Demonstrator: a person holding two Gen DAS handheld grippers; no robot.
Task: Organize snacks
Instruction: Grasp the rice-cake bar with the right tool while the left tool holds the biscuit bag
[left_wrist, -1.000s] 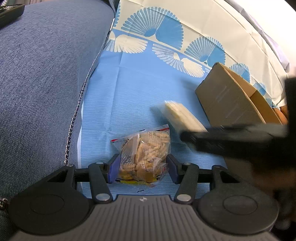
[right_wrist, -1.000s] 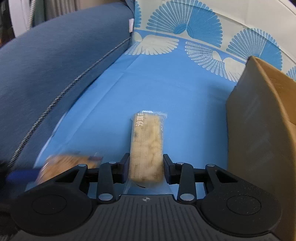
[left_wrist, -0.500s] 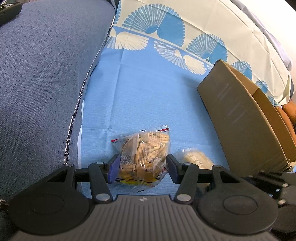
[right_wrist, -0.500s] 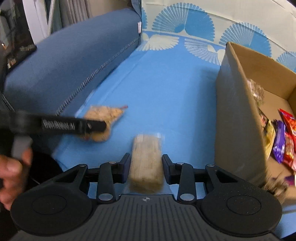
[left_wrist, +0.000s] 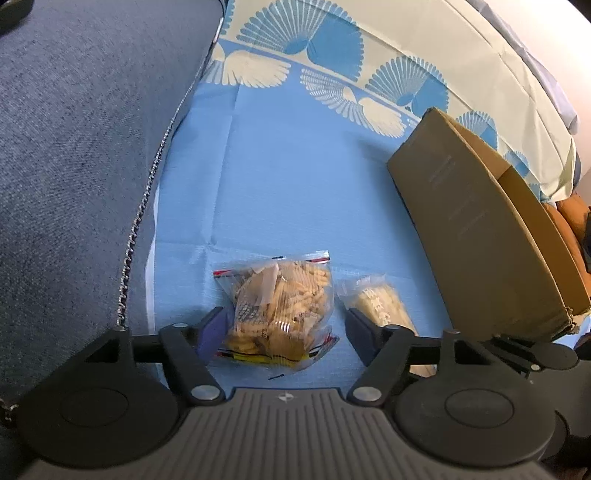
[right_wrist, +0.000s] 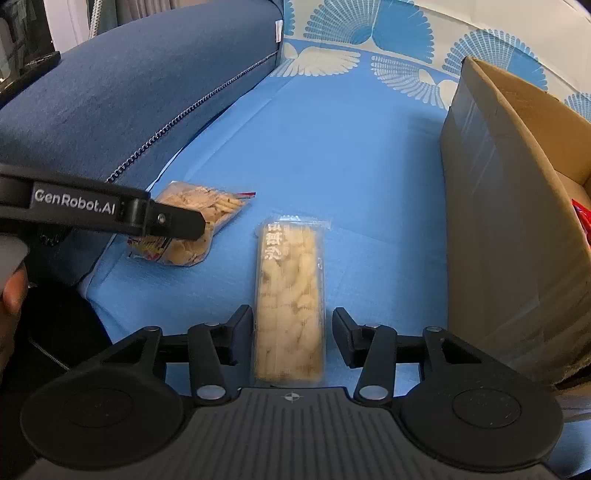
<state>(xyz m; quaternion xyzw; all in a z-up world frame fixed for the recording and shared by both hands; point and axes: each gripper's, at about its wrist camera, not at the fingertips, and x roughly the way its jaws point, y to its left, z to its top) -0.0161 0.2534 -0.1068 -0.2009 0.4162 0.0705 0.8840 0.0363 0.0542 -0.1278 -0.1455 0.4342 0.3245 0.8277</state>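
Observation:
A clear bag of small tan crackers (left_wrist: 280, 314) lies on the blue cloth (left_wrist: 295, 192) between the fingers of my left gripper (left_wrist: 282, 332), whose jaws stand open with a gap on each side of the bag. A long pale snack bar (right_wrist: 290, 299) in clear wrap lies on the cloth between the fingers of my right gripper (right_wrist: 291, 332), also open and not touching it. The bar also shows in the left wrist view (left_wrist: 380, 302), right of the bag. The bag also shows in the right wrist view (right_wrist: 188, 229), partly hidden by the left gripper's finger (right_wrist: 173, 221).
An open cardboard box (right_wrist: 517, 206) stands on the right with colourful snack packs (right_wrist: 583, 221) inside; it also shows in the left wrist view (left_wrist: 480, 236). A dark blue sofa cushion (left_wrist: 81, 147) with a zip edge borders the cloth on the left.
Both grippers were shut on their snacks; now both jaws have opened. The right gripper has lowered the bar to the cloth beside the cracker bag.

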